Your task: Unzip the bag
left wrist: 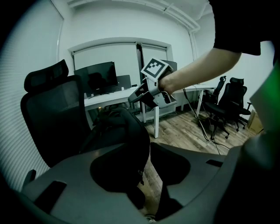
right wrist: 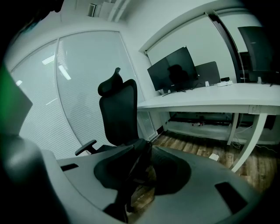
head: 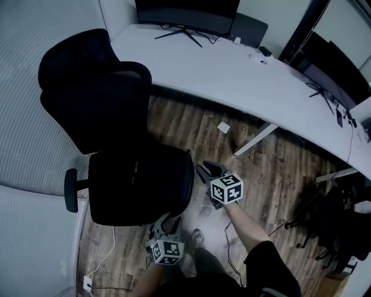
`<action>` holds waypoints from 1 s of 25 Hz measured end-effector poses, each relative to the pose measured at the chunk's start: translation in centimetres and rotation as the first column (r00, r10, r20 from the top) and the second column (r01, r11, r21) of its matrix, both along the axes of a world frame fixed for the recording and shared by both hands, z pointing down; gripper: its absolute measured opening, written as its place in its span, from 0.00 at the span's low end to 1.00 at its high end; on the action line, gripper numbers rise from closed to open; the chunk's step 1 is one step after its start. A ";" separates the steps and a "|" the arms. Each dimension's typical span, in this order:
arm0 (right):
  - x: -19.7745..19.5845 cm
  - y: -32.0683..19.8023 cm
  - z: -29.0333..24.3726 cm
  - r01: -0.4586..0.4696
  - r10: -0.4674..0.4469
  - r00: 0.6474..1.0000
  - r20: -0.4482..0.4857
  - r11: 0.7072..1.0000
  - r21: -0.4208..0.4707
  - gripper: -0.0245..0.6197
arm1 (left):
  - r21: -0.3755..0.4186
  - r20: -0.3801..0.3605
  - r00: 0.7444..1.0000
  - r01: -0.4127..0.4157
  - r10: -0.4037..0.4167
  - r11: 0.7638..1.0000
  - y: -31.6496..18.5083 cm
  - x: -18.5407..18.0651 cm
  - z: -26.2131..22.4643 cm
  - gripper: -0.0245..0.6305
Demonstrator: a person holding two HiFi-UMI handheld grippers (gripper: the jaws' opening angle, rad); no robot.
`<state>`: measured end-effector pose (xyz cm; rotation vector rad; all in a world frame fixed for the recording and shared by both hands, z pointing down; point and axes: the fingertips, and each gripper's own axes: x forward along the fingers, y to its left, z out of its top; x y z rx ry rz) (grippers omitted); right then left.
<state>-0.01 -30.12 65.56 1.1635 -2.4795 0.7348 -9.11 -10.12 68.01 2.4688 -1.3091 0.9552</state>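
Bag on chair, desk behind
The bag [head: 139, 185] sits on the chair [head: 93, 98] at left, the desk [head: 243, 75] with 1 monitor [head: 185, 14] far behind, left gripper [head: 166, 223] on its near side, right gripper [head: 207, 170] at its right.

It was an office: a long white worktop [head: 243, 75] carried monitors [head: 185, 13], with black swivel chairs [head: 95, 98] on wood flooring [head: 278, 174].

The black fabric bag [left wrist: 118, 140] blends into the black mesh office chair [head: 93, 110] beneath it; its zip is too dark to find.
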 end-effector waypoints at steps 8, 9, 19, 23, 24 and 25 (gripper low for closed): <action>0.9 6.4 -4.6 0.026 -0.029 0.998 0.062 0.998 0.051 0.25 | 0.065 -0.006 0.997 0.071 -0.071 0.995 1.7 1.2 -3.7 0.29; 1.0 7.2 -5.2 0.027 -0.031 0.997 0.071 0.998 0.056 0.25 | 0.076 -0.006 0.997 0.076 -0.076 0.994 1.9 1.4 -4.3 0.29; 2.3 16.2 -9.7 0.061 -0.072 0.983 0.167 0.996 0.069 0.26 | 0.170 -0.015 0.990 0.139 -0.138 0.976 4.5 3.2 -9.9 0.29; 2.5 19.1 -11.0 0.089 -0.103 0.979 0.177 0.992 0.089 0.26 | 0.195 -0.017 0.987 0.157 -0.157 0.968 5.5 3.8 -11.2 0.29; 2.6 19.7 -11.2 0.094 -0.109 0.978 0.179 0.991 0.093 0.26 | 0.198 -0.016 0.987 0.162 -0.162 0.967 5.8 3.9 -11.4 0.29; 2.7 20.4 -11.4 0.100 -0.116 0.977 0.180 0.990 0.098 0.26 | 0.199 -0.016 0.986 0.166 -0.166 0.966 6.1 4.0 -11.6 0.29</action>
